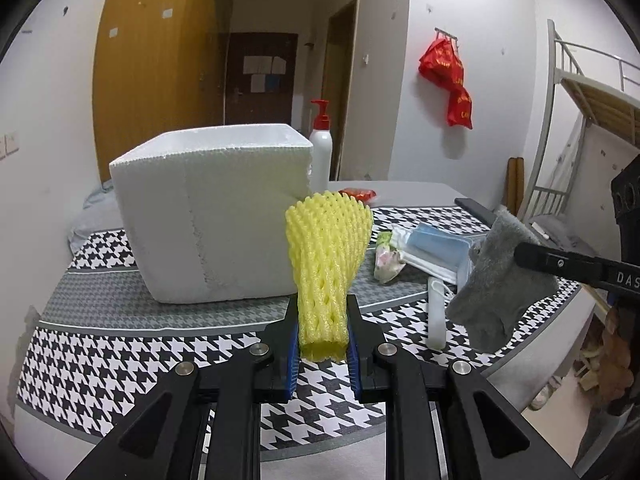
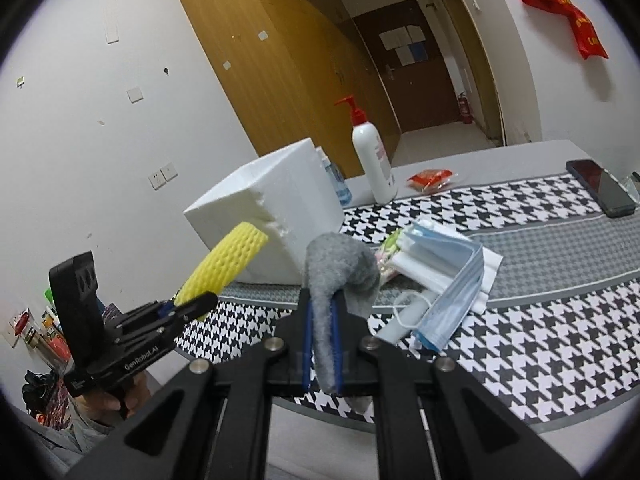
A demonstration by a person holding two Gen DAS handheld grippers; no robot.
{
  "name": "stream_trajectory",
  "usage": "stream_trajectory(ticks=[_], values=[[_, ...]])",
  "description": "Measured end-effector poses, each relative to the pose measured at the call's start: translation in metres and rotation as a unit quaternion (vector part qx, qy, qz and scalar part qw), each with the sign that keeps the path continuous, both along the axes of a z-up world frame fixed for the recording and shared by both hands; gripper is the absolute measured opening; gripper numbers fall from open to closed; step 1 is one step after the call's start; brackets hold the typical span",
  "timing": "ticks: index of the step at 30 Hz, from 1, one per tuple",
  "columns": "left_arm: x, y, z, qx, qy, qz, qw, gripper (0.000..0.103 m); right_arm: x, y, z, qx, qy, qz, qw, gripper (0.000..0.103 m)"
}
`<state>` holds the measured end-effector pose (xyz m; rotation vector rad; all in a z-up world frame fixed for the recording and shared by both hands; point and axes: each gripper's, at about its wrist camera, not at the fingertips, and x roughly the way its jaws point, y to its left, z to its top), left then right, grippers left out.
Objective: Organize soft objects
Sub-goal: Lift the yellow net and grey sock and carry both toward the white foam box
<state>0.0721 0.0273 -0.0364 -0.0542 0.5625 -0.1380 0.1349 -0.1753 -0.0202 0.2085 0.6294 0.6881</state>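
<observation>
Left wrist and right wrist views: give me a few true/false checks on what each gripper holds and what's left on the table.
1. The left gripper is shut on the yellow foam net. True.
2. The right gripper is empty. False: it is shut on the grey sock.
3. The face masks are inside the foam box. False: they lie on the table.
4. The pump bottle stands upright behind the box. True.

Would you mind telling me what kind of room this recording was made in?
Probably a dormitory room: a metal bunk bed frame stands at one side, tall wooden wardrobes line the wall, and a dark door with paper notices closes a short entry passage.
</observation>
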Motion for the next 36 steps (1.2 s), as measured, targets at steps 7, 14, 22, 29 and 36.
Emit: stream_trajectory(ticks=[7, 14, 22, 29, 36], values=[[-0.001, 0.005, -0.001, -0.004, 0.004, 0.004, 1.0000, 0.021, -0.009, 0.024, -0.029, -0.051, 0.022, 0.021, 0.998, 0.011], [-0.001, 0.004, 0.002, -0.006, 0.000, 0.002, 1.0000, 0.021, -0.024, 0.033, -0.035, -0.051, 0.023, 0.046, 0.997, 0.011], [-0.003, 0.003, 0.018, -0.004, -0.016, -0.003, 0.9999, 0.021, -0.014, 0.025, -0.006, -0.041, -0.015, 0.023, 0.999, 0.011], [-0.002, 0.001, 0.037, 0.004, -0.032, -0.011, 0.9994, 0.021, -0.001, 0.025, 0.019, -0.037, -0.035, 0.006, 0.999, 0.011], [0.001, -0.006, 0.058, 0.017, -0.055, -0.020, 0.9982, 0.021, 0.006, 0.026, 0.041, -0.029, -0.049, 0.001, 0.998, 0.011]])
